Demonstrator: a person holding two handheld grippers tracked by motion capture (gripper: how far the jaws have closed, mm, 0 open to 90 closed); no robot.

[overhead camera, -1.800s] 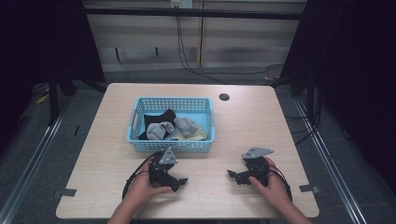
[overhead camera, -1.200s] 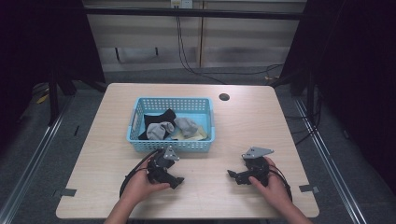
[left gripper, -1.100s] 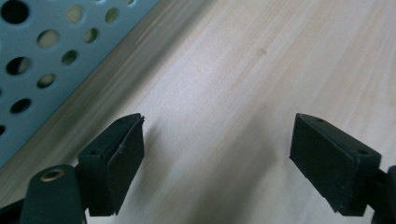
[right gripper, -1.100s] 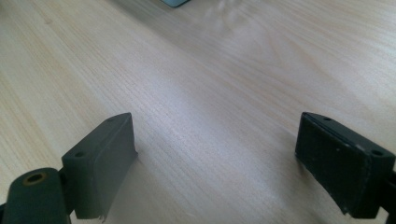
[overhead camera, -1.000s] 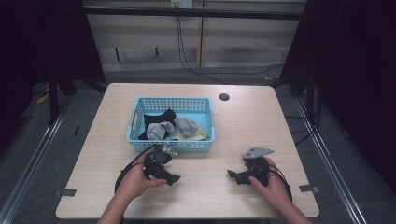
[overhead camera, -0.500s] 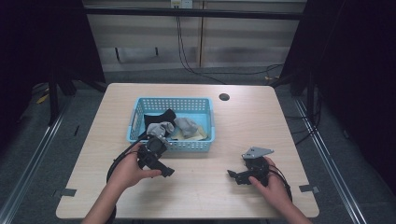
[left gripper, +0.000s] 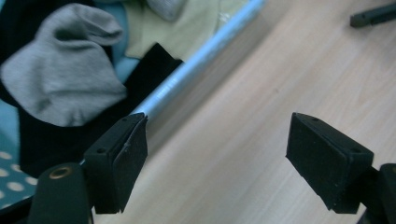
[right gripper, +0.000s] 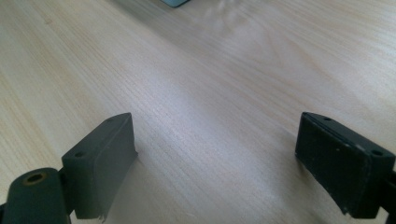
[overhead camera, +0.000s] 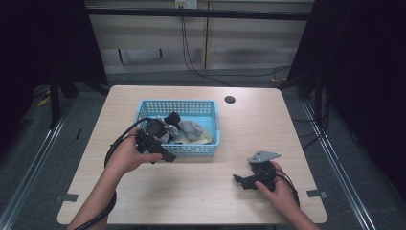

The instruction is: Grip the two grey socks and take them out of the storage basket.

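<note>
Light wood tabletop [overhead camera: 201, 191] with a dark round hole [overhead camera: 230, 99] near the far edge, tape marks [overhead camera: 69, 197] at both near corners, black curtains either side, cables [overhead camera: 191, 57] hanging down the pale back wall, grey floor [overhead camera: 43, 143] around.

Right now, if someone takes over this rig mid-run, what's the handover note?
Left gripper: jaws open, empty, held over the near rim of the blue basket, angled toward the clothes inside.
Right gripper: jaws open, empty, low over bare table, right of the basket.
Things: grey sock, black sock and a pale yellow piece all lie in the basket.
Done: nothing taken out yet.
Left: probably pick the first piece with the left gripper, likely the grey or black sock nearest its jaws.
</note>
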